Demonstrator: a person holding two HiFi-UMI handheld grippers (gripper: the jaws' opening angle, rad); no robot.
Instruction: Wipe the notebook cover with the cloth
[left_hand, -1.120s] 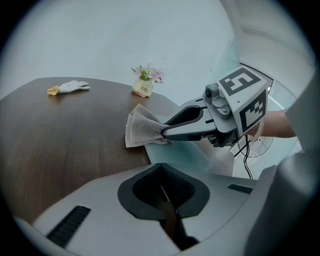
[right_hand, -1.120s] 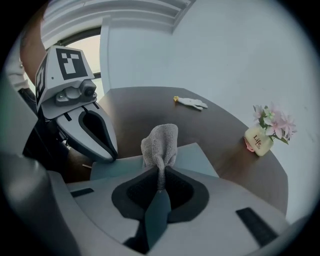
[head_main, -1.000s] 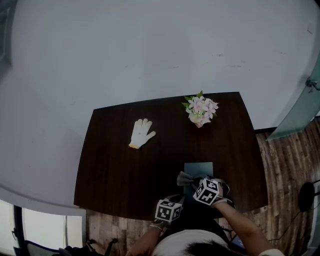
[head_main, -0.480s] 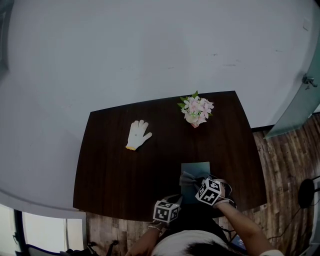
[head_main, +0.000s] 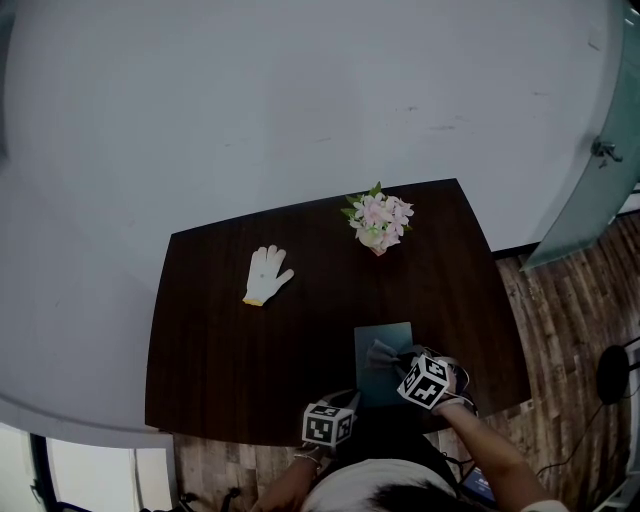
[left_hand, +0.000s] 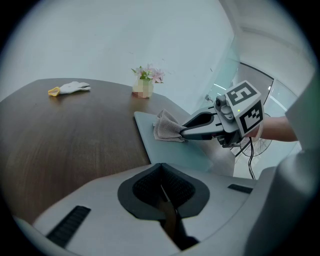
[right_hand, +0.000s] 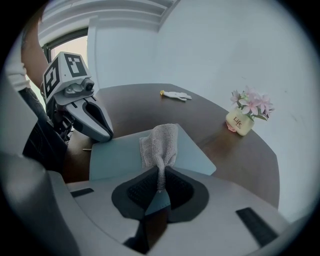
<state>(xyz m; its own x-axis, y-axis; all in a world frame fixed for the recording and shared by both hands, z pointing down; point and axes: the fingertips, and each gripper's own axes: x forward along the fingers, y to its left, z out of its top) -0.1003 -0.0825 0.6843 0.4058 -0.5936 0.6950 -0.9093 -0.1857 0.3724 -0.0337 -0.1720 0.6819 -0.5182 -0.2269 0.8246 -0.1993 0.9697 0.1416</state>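
Note:
A teal notebook (head_main: 385, 335) lies flat near the table's front edge, right of centre. On its cover rests a grey cloth (head_main: 380, 353), and my right gripper (head_main: 400, 360) is shut on the cloth's near end. In the right gripper view the cloth (right_hand: 160, 142) rises from the jaws (right_hand: 160, 184) and drapes onto the notebook (right_hand: 120, 155). My left gripper (head_main: 345, 403) hovers at the notebook's near left corner, shut, with nothing between its fingers (left_hand: 161, 175). From the left gripper view, the right gripper (left_hand: 187, 133) presses the cloth (left_hand: 167, 127) on the notebook (left_hand: 172, 150).
A white glove (head_main: 266, 274) lies at the table's back left. A small pot of pink flowers (head_main: 376, 221) stands at the back, beyond the notebook. The dark wooden table (head_main: 230, 350) ends just in front of me; wood flooring shows to the right.
My right gripper has dragged the cloth rightward from the notebook's left edge toward its middle. The left gripper has stayed near the front edge. The head view has shifted slightly.

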